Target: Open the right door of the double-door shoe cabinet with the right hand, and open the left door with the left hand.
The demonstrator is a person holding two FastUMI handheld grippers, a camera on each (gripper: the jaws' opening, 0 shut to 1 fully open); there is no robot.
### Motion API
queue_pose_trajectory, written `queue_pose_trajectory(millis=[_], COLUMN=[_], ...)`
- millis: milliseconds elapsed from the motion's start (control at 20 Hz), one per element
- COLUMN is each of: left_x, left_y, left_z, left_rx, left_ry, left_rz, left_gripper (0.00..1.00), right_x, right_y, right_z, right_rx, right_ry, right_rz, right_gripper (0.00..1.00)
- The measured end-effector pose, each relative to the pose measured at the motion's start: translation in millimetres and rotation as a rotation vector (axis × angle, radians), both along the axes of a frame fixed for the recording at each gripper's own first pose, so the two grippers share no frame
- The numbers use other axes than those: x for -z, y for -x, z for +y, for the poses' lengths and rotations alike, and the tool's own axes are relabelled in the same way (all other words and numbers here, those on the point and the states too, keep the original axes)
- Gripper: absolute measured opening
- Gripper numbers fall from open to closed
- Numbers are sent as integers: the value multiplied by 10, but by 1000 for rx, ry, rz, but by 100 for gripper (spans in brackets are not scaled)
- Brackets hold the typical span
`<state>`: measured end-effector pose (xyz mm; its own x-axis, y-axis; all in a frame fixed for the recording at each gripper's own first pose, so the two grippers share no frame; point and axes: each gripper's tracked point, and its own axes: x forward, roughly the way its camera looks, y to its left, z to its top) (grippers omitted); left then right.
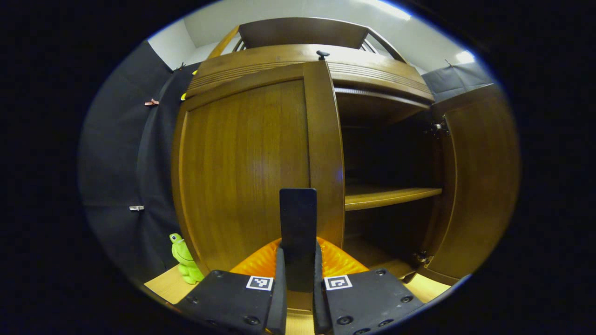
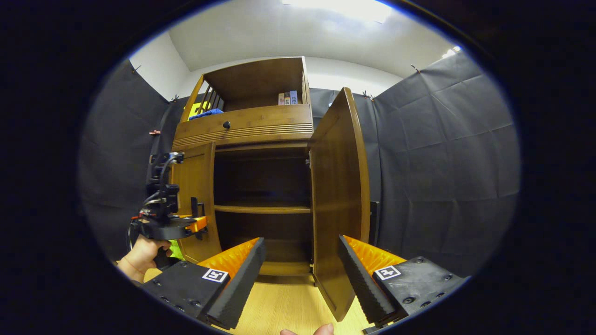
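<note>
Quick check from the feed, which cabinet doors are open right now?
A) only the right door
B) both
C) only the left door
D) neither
A: the right door is swung wide, exposing the shelf, while the left door sits closed, its handle between the left hand-held gripper's fingers.

A light wooden floor (image 2: pixel 288 302) carries the shoe cabinet (image 2: pixel 247 125) and a green plush toy (image 1: pixel 185 260).

- The left door's handle (image 1: pixel 298 218) was partly hidden between the left gripper's (image 1: pixel 298 279) pads, which pressed on it.
- Small items on the top shelf (image 2: pixel 288 98), far above the right gripper's fingers (image 2: pixel 237 274), were too small to identify.
- The green plush toy (image 1: pixel 184 260), left of the left gripper's fingers, was partly cut off behind the cabinet's corner.
</note>
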<state>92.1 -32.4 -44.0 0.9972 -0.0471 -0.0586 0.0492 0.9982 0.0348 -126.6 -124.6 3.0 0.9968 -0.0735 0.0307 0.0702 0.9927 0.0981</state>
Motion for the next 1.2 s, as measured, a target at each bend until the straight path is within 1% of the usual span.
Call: queue_pose_trajectory(millis=[150,200,250,300,350,450,500,550,700,800,900,950,1200], left_x=[-26,-22,-40,-44,-53,-66,-63,-66,-76,-84,-93,-96,-99], left_y=[293,378,469,550,633,783,855,917,1102,1198,1274,1303,1402], left_z=[146,199,262,325,391,523,596,660,883,1017,1153,1205,1418], left_rx=[6,6,6,0,-9,-28,-36,-41,-68,-87,-106,-111,-129], left_ry=[-2,5,6,10,10,3,1,0,-1,0,3,4,8], left_rz=[-10,-8,-10,-13,-12,-17,-15,-17,-14,-11,-12,-11,-12], left_gripper=[25,25,25,25,25,23,25,22,23,21,20,19,16], right_x=[-1,2,1,2,0,-9,-23,-29,-15,-31,-21,-17,0], right_y=[-22,-26,-38,-46,-47,-49,-51,-47,-26,-25,-42,-49,-94], right_z=[42,63,76,91,91,110,141,167,248,258,303,319,398], right_rx=[-3,-6,-7,-7,-4,-1,-3,-6,-17,-11,-15,-15,-20], right_ry=[4,1,-3,-7,-8,-6,-6,-7,4,-3,-16,-15,-4], right_rz=[-3,-2,0,1,1,-1,-3,-5,-9,-20,-17,-15,-9], right_gripper=[98,93,98,98,93,93,98,98,98,93,93,98,98])
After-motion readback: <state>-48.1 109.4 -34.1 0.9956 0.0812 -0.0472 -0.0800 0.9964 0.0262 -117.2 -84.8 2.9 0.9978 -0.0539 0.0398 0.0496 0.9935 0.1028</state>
